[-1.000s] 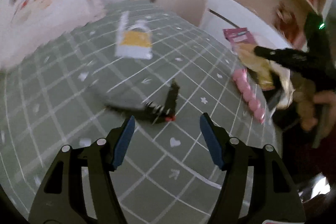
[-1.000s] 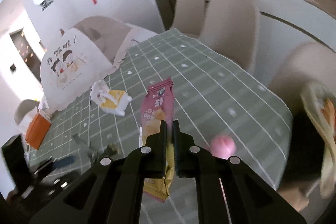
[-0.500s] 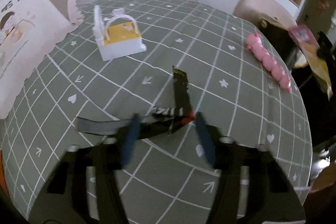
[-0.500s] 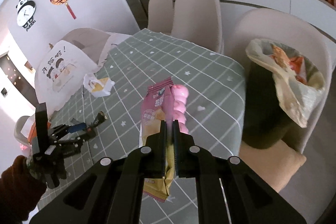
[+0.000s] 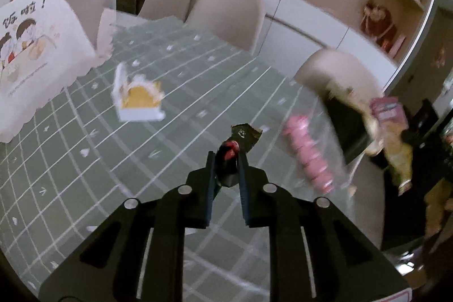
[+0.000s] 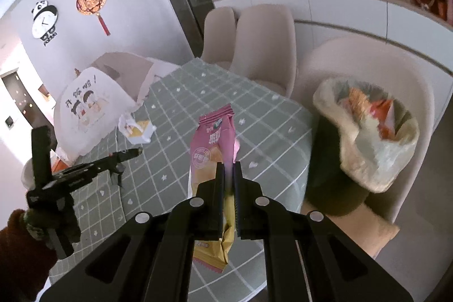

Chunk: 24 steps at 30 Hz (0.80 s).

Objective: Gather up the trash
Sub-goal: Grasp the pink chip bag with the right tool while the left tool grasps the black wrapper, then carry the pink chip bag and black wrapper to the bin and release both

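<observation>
My left gripper (image 5: 226, 157) has its jaws closing on a dark crumpled wrapper (image 5: 245, 135) with a red patch; the pads press on it and it hangs above the green checked tablecloth (image 5: 85, 183). The right wrist view shows that left gripper (image 6: 133, 153) from the side, the wrapper (image 6: 117, 174) dangling under it. My right gripper (image 6: 228, 169) is shut on a pink-and-yellow snack packet (image 6: 213, 140), held upright over the table's right end. A black bin lined with a pale bag (image 6: 365, 132) full of wrappers stands just right of it.
A white-and-yellow paper box (image 5: 138, 101) lies further back on the table. A row of pink sweets in clear wrap (image 5: 308, 157) lies near the right edge. Beige chairs (image 6: 266, 44) ring the table; one chair (image 6: 82, 109) has a cartoon-printed cover.
The left jaws went from wide open around the dark wrapper to pinching it, and lifted it off the cloth. The right gripper carried the packet rightward, closer to the bin.
</observation>
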Tool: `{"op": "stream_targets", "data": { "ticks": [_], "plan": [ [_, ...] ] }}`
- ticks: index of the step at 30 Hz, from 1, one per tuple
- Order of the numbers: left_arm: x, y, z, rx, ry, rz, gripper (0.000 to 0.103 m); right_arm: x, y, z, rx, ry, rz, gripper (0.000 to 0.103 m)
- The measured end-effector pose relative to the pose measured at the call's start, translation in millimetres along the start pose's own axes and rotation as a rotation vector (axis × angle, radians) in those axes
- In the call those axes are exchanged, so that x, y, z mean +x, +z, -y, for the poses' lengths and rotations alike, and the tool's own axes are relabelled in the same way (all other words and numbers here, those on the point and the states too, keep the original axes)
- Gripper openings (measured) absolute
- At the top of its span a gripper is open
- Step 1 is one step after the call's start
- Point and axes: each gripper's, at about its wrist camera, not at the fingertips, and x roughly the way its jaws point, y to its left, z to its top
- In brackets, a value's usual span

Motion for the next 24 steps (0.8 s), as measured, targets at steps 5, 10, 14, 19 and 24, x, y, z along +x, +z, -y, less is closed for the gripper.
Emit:
{"op": "stream_targets", "data": {
  "ticks": [5, 10, 14, 19, 24],
  "plan": [
    [-10, 31, 55, 0.014, -0.050, 0.067, 0.015, -25, 18, 29, 0.009, -0.011, 0.067, 0.008],
    [-5, 62, 114, 0.058, -0.117, 0.106, 0.015, -51, 39, 74, 0.043, -0.044, 0.140, 0.008],
    [16, 88, 170, 0.078, -0.214, 0.102, 0.015, -72, 56, 111, 0.047, -0.098, 0.191, 0.008],
    [58, 108, 230, 0.104, -0.302, 0.052, 0.015, -94, 72, 164, 0.065, -0.169, 0.230, 0.008],
    [123, 113, 290, 0.146, -0.317, -0.032, 0.015, -94, 80, 215, 0.086, -0.218, 0.210, 0.008]
  ]
}}
